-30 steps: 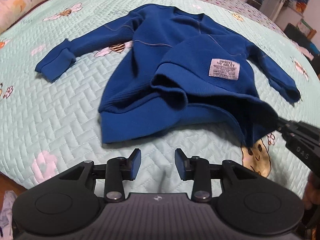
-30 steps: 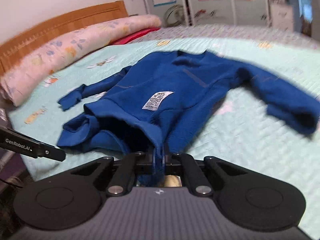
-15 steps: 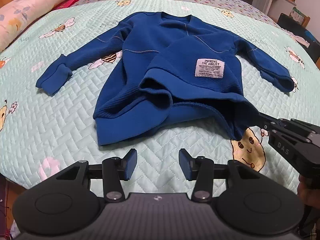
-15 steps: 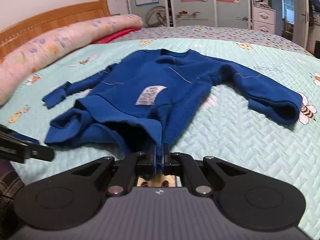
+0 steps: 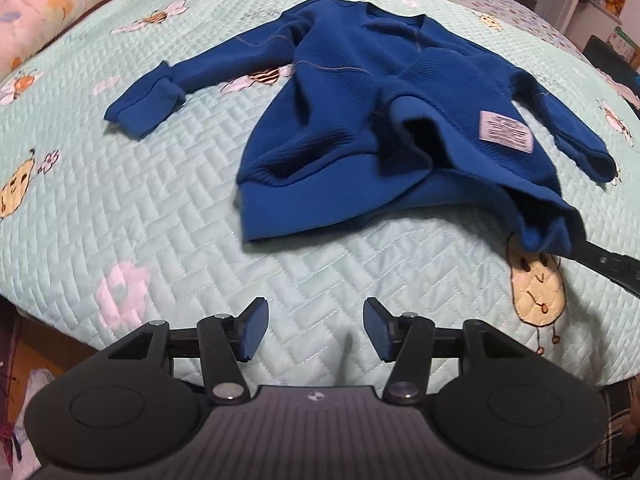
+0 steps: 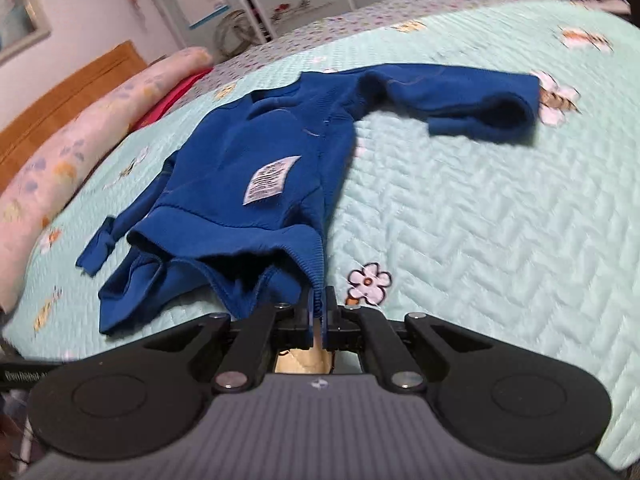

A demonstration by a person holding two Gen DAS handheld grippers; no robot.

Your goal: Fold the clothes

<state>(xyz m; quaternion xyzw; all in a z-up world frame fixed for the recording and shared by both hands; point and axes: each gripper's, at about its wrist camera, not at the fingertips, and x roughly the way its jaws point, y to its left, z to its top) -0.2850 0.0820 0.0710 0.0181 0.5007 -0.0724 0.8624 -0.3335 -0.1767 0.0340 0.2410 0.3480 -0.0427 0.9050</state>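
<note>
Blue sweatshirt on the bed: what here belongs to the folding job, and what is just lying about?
Job: blue sweatshirt; right gripper, shut on its hem; left gripper, jaws opening, nothing between them.

Lying about: quilted bedspread; floral pillow; wooden headboard.

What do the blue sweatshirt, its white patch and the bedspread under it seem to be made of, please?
Blue sweatshirt: soft matte knit, probably cotton jersey, going by the fine ribbing and limp folds.
White patch: looks like a woven fabric label with printed text, too small to read.
Bedspread: quilted cloth with a slight sheen, stitched in a herringbone pattern; fibre unclear.
</note>
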